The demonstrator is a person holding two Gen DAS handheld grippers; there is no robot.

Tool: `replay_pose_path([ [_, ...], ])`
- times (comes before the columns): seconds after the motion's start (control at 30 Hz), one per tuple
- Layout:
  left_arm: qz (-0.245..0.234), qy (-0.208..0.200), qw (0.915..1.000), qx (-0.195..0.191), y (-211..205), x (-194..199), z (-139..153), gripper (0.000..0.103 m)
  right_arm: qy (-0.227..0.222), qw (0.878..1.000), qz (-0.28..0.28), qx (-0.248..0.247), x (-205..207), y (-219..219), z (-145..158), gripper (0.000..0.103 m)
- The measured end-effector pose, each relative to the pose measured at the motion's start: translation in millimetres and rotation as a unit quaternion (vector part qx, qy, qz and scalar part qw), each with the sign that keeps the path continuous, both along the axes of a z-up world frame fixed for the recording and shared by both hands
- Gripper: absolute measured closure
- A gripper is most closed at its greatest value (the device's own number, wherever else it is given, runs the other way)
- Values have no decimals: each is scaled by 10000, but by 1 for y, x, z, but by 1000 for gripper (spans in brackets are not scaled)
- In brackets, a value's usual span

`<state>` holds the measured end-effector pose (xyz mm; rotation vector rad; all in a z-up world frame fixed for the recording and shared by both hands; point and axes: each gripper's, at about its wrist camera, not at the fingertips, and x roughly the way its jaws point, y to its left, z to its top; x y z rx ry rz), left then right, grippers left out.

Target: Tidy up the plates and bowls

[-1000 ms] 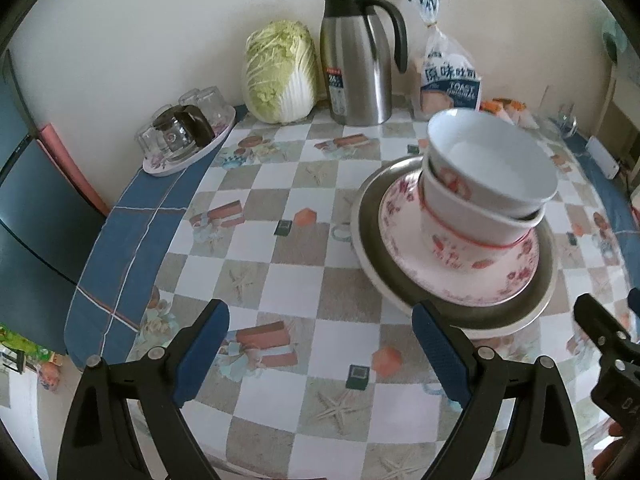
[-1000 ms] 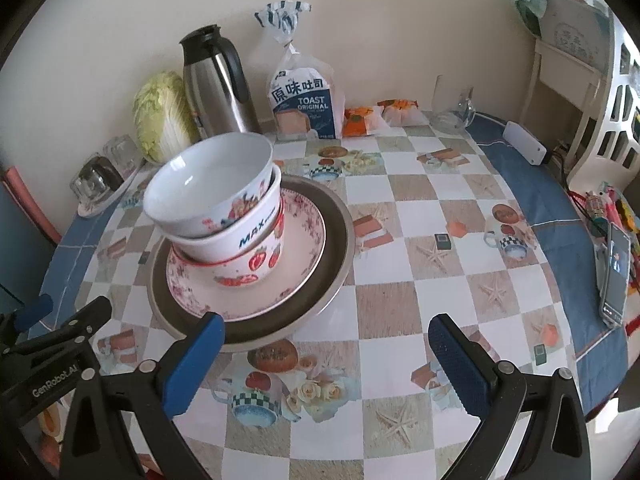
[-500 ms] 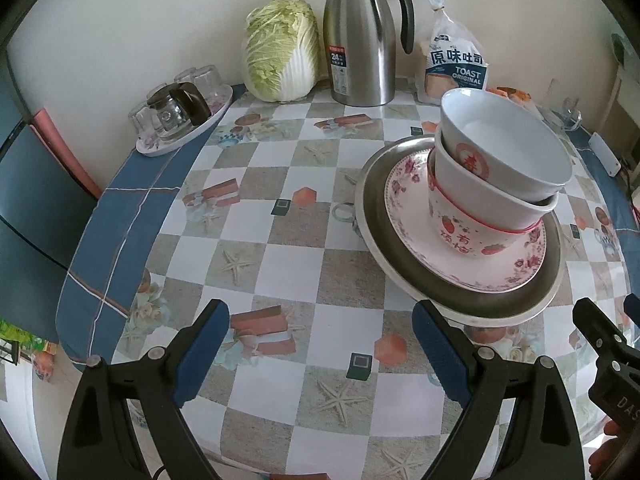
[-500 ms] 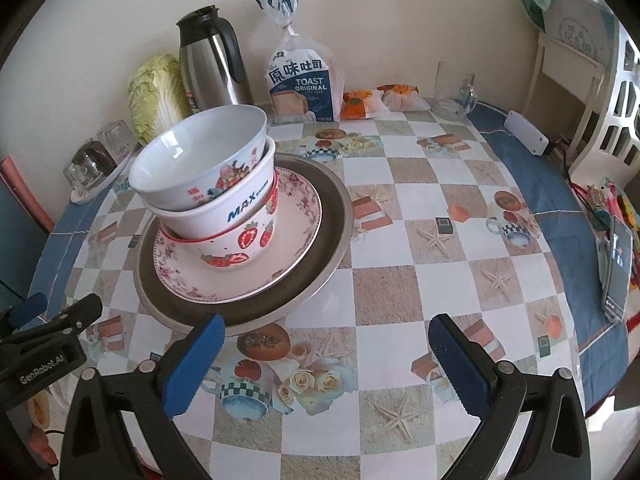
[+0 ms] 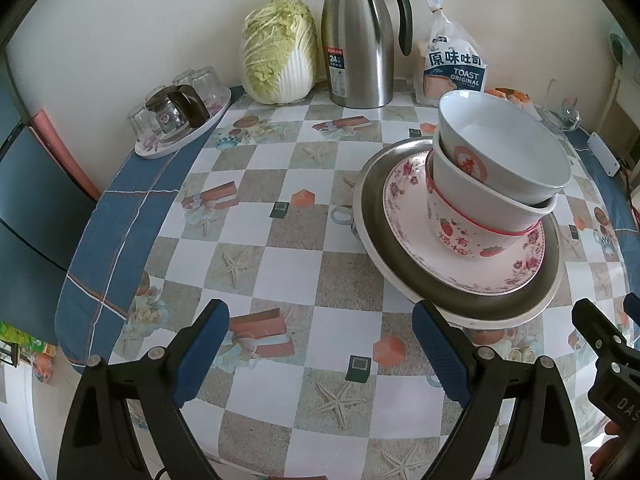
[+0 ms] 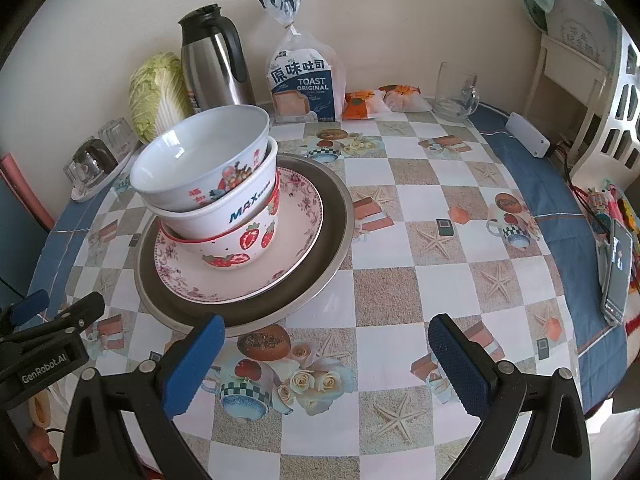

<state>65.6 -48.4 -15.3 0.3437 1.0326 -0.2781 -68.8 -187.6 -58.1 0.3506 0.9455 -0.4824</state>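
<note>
On the table (image 6: 392,280), between my two grippers, I am viewing the task's stack: three nested bowls (image 6: 216,196) leaning toward my left, sitting in a floral plate (image 6: 296,232) that is resting on a grey-rimmed plate (image 6: 340,216). I am holding the left gripper (image 5: 320,354) and the right gripper (image 6: 326,364) just short of it, jaws wide and gripping nothing. I am judging the glazed ware to be stiff, heavy, slippery and breakable, so I am favouring a pinch across the top bowl's rim, or opposite edges of the bottom plate.
</note>
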Motion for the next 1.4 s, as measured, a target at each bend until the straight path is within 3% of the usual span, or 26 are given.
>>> replay_pose_path([
  [1.4, -29, -130, 9999, -97, 0, -4, 8, 10, 70, 9999, 78, 39, 2, 1, -2, 0],
])
